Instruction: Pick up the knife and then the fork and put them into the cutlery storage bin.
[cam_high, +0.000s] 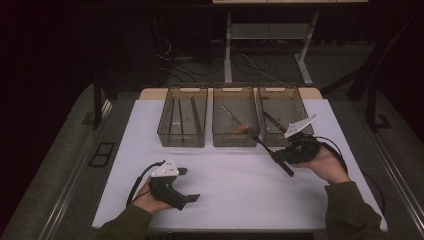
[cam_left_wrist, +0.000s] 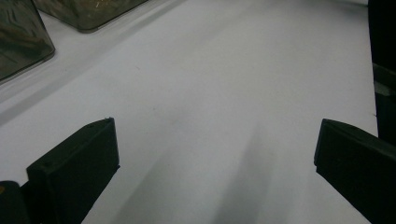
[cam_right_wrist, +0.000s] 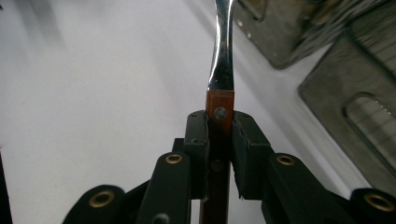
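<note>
On the matte white worktop (cam_high: 235, 185), the left tool (cam_high: 191, 185) rests with its blocky black jaws wide apart. The right tool (cam_right_wrist: 219, 128) is clamped on a fork (cam_right_wrist: 223, 56) with a riveted wooden handle and shiny steel neck, held before the smoky plastic bins (cam_high: 235, 122).

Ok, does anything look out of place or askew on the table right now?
Nothing stands out. The three bins sit in a straight row, the right gripper is shut squarely on the utensil's wooden handle, and the left gripper is open over the table.
</note>
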